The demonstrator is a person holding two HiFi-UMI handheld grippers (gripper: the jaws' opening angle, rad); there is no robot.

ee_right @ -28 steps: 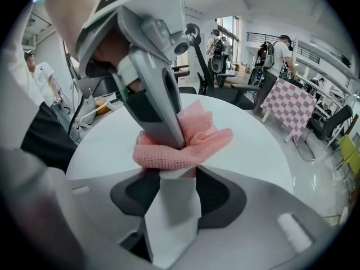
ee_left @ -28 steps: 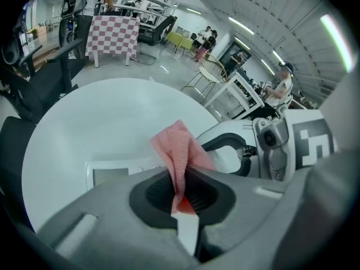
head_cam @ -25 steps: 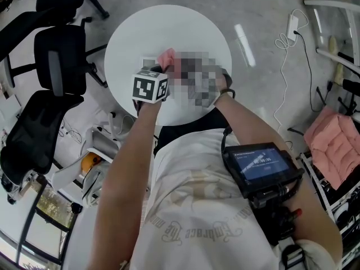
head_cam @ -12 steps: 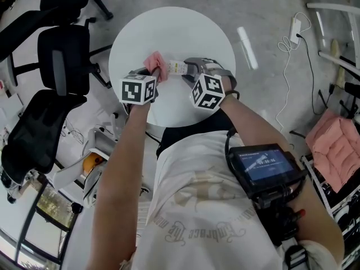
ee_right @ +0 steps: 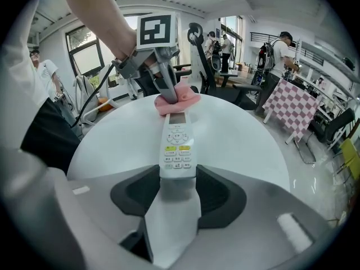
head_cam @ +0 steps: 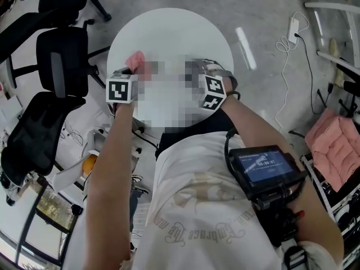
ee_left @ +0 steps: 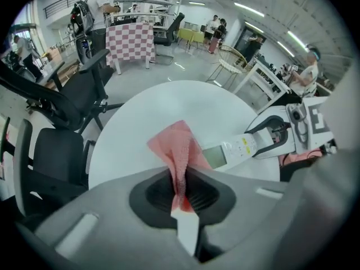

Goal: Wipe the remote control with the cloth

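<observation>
**Inspector:** What does the head view leave out?

**Recorder:** A mosaic patch covers the middle of the round white worktop point(head_cam: 174, 32), so the remote control does not show there. That view gives the left tool point(head_cam: 128, 71), the right tool point(head_cam: 203, 72) and a corner of the pink cloth point(head_cam: 135, 59) near the worktop's left edge. It alone shows a screen device point(head_cam: 261, 165) on the person's chest.

**Inspector:** And the two gripper views?

**Recorder:** The right gripper view shows the remote control point(ee_right: 176, 148) in full. It is white, keypad up, with its lower end set between the right tool's jaws, which stand fairly wide with the pads against both of its sides. Its display end meets the cloth. I cannot tell whether it rests on the worktop. The left gripper view shows the left tool's jaws drawn close together, pinching a gathered fold of the cloth. The rest of the cloth spreads forward onto the worktop, just beside the remote's display. Both gripper views show a checkered table cover point(ee_right: 292, 103) across the room, which the head view lacks.

**Inspector:** Counts?

**Recorder:** One cloth, one remote control, one worktop, two tools.
</observation>
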